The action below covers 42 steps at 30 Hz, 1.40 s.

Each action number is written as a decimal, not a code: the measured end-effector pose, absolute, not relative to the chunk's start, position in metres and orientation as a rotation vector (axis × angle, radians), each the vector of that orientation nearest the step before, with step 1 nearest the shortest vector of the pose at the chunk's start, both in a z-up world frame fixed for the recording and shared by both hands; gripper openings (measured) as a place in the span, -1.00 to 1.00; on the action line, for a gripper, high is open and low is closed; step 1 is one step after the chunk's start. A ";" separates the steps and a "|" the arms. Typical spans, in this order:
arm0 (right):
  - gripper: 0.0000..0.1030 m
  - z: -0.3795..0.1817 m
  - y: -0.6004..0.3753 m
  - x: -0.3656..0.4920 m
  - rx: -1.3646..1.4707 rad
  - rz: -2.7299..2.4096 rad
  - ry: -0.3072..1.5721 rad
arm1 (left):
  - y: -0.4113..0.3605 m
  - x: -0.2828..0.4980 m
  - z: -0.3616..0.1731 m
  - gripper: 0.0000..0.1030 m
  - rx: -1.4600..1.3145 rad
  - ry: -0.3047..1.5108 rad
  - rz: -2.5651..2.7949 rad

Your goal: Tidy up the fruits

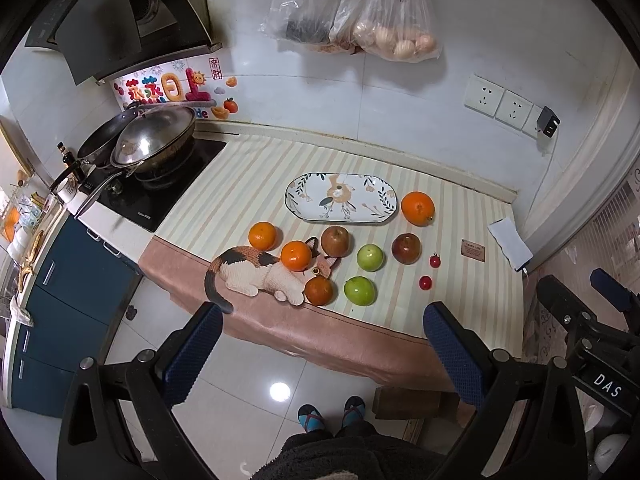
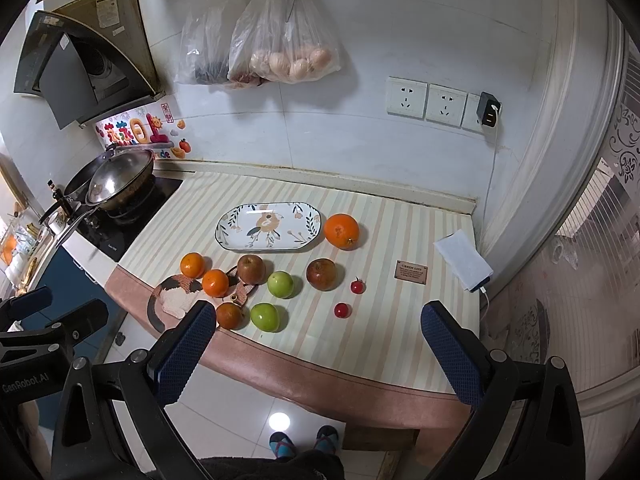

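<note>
Striped cloth (image 2: 360, 340); charger cable (image 2: 491, 184) only in right view

Counter covered by striped cloth (image 2: 360, 336) with brown hem. On it: oval floral plate (image 2: 267, 226) at back, large orange (image 2: 341, 231) just right of it. Front left: knitted cat (image 1: 256, 276), three small oranges (image 1: 262, 235), two red-brown apples (image 2: 321, 274), two green apples (image 2: 280, 284). Two cherry tomatoes (image 2: 342, 310) toward right, white power bank (image 2: 464, 260) near the right edge.
</note>
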State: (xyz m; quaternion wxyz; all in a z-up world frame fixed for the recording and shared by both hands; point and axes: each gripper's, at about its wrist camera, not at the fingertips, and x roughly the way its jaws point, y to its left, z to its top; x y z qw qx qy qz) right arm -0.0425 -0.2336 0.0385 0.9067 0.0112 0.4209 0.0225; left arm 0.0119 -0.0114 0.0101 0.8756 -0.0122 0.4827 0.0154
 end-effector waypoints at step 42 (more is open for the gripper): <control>1.00 0.042 -0.224 -0.047 0.028 0.053 0.866 | -0.011 0.010 0.017 1.00 -0.024 0.994 0.028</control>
